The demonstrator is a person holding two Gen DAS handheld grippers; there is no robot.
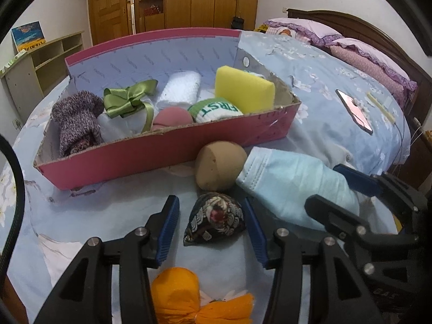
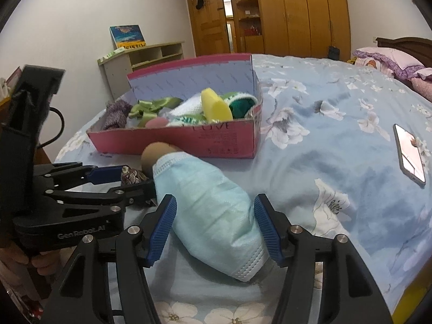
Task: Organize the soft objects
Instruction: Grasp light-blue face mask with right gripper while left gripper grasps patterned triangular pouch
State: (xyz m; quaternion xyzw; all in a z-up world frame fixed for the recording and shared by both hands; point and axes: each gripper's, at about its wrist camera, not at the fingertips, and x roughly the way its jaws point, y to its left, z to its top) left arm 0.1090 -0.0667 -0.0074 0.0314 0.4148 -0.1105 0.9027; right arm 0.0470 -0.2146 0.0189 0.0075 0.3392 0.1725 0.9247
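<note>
A pink cardboard box [image 1: 162, 148] on the blue floral bedspread holds a yellow sponge [image 1: 243, 89], a purple knit sock [image 1: 75, 118], a green ribbon bow [image 1: 127, 100], a white cloth and a green-and-white sock. In front of it lie a tan foam ball [image 1: 218, 166], a light blue face mask [image 2: 213, 208], a dark patterned pouch [image 1: 216, 221] and an orange crepe bundle [image 1: 178, 294]. My left gripper [image 1: 208, 199] stands open around the pouch, with a gap at its left pad. My right gripper [image 2: 215, 198] straddles the mask, open, its pads close beside the mask.
A phone [image 2: 410, 156] lies screen up on the bedspread to the right. Purple pillows [image 1: 364, 48] and a dark headboard are at the far right. A low shelf unit [image 1: 40, 62] stands by the wall on the left, wooden wardrobes behind.
</note>
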